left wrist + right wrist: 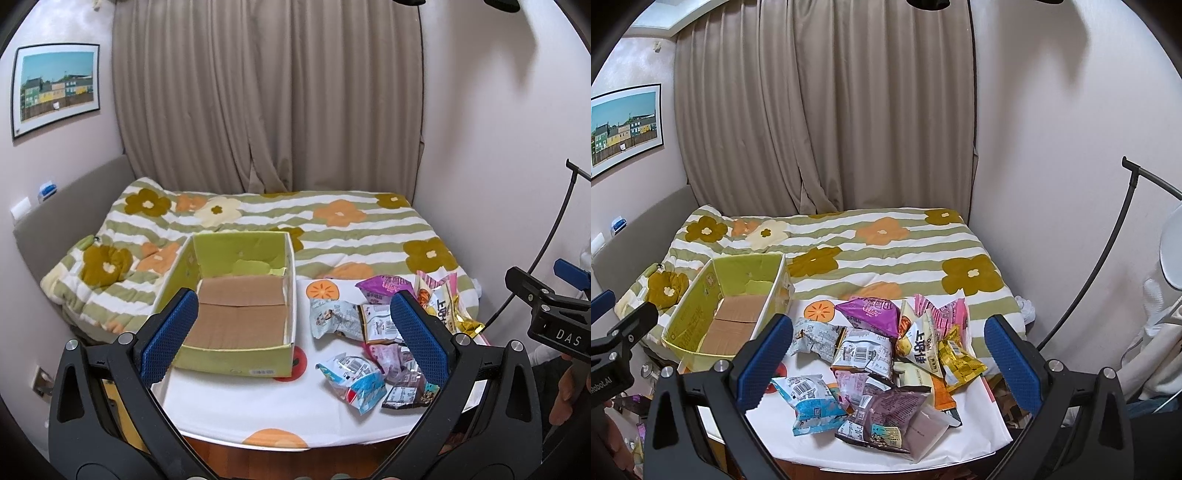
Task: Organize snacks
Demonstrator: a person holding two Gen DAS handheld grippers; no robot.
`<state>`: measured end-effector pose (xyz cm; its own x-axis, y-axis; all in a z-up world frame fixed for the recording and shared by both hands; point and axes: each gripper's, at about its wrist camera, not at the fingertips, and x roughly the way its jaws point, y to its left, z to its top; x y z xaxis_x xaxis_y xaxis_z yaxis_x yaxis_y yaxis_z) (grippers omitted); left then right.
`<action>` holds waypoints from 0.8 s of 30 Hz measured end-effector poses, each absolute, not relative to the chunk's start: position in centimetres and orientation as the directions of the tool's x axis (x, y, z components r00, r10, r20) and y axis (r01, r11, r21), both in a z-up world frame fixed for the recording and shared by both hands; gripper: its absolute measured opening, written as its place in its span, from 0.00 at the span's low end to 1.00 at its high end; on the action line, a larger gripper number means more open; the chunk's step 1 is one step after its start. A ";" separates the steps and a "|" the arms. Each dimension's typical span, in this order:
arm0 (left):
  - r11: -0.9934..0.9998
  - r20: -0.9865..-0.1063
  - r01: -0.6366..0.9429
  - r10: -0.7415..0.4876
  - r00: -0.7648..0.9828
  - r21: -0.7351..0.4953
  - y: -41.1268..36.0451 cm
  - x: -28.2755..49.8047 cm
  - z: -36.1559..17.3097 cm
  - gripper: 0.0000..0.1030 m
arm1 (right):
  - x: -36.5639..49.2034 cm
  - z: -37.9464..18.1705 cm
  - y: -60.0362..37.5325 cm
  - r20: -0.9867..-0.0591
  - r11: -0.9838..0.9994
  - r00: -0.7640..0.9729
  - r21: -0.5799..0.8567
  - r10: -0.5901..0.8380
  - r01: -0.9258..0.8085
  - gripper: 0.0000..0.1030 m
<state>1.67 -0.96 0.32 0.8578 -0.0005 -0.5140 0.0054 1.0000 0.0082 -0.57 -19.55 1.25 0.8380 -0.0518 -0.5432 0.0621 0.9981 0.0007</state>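
Observation:
An empty green cardboard box [236, 354] [687, 332] with a brown floor sits on a white cloth-covered table [236, 402] [964, 446]. To its right lies a pile of several snack packets [373, 332] [882, 365], among them a purple bag [871, 314], a blue-and-white packet [812, 406] and a yellow one [960, 362]. My left gripper [295, 336] is open, above the table's near edge, between box and pile. My right gripper [886, 365] is open too, hovering over the pile with nothing between its fingers. It also shows at the right edge of the left wrist view [546, 306].
Behind the table is a bed with a green-striped flower quilt [351, 229] [886, 243], then beige curtains [266, 92]. A framed picture [55, 88] hangs on the left wall. A thin black lamp stand [1108, 266] curves at the right.

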 end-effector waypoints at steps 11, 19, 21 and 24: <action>1.000 -0.516 0.007 -0.002 0.857 0.007 -1.1 1.8 0.3 1.00 | -0.4 1.1 -19.8 -0.546 0.998 0.836 0.002 -0.050 0.061 1.00; 1.000 -0.517 0.017 -0.012 0.856 0.005 -1.6 1.9 -0.1 1.00 | -0.4 1.1 -19.8 -0.548 0.998 0.835 0.000 -0.052 0.063 1.00; 1.000 -0.517 0.016 -0.011 0.856 0.005 -1.6 1.9 0.0 1.00 | -0.4 1.1 -19.8 -0.547 0.998 0.835 0.001 -0.052 0.063 1.00; 1.000 -0.517 0.017 -0.012 0.856 0.005 -1.6 1.8 -0.1 1.00 | -0.4 1.1 -19.8 -0.547 0.998 0.835 0.000 -0.053 0.063 1.00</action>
<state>1.81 -1.64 -0.05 0.8560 -0.0123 -0.5168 0.0174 0.9998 0.0049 -0.36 -19.82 1.12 0.8352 -0.0526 -0.5474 0.0630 0.9980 0.0002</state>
